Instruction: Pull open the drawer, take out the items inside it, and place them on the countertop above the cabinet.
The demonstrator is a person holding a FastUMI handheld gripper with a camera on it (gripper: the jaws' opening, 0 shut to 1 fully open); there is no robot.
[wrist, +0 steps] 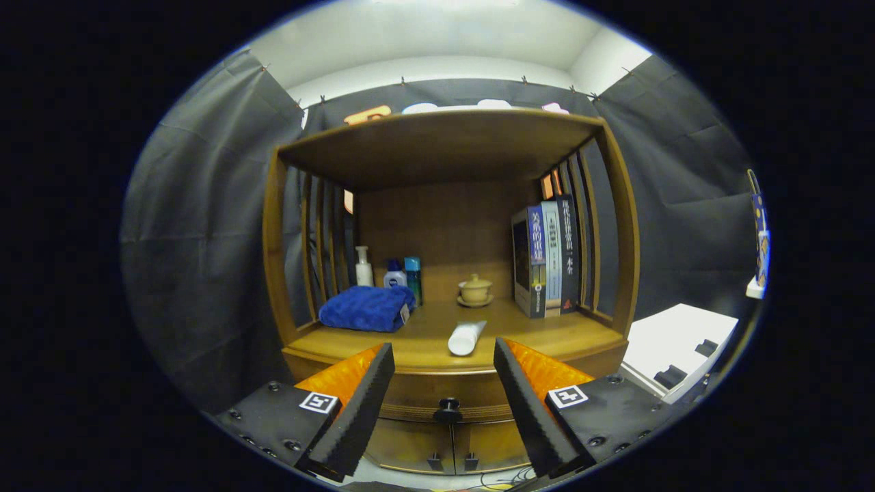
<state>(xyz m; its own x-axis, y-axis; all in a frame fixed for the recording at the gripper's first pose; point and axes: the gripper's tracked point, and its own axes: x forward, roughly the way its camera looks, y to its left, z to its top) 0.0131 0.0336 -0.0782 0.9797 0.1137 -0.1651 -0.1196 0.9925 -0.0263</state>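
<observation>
- Warm brown wood is making up the cabinet (618, 225), which is sitting at the centre of the frame; its drawer (437, 393) is lying shut just under the countertop (540, 335), in the lower middle.
- The drawer's small dark round knob (448, 410) is showing between the fingers and just ahead of them; it is the natural place to take hold, though its rounded form is likely offering a slippery, shallow purchase.
- The gripper (444, 383) is hanging with its fingers spread wide and holding nothing, one to each side of the knob and apart from it.
- The drawer is probably going to feel stiff and fairly heavy, wanting a straight, level pull; its contents are hidden.
- A white tube (466, 337) is lying near the countertop's front edge, above the knob; it looks light and apt to roll if nudged.
- A blue towel (366, 307) with bottles (395, 273) behind it is occupying the left of the countertop, a lidded cup (474, 290) the middle rear, and books (547, 256) the right.
- Open room for setting things down is remaining at the front right of the countertop and between the towel and the tube.
- The shelf overhead is limiting height for any approach from above.
</observation>
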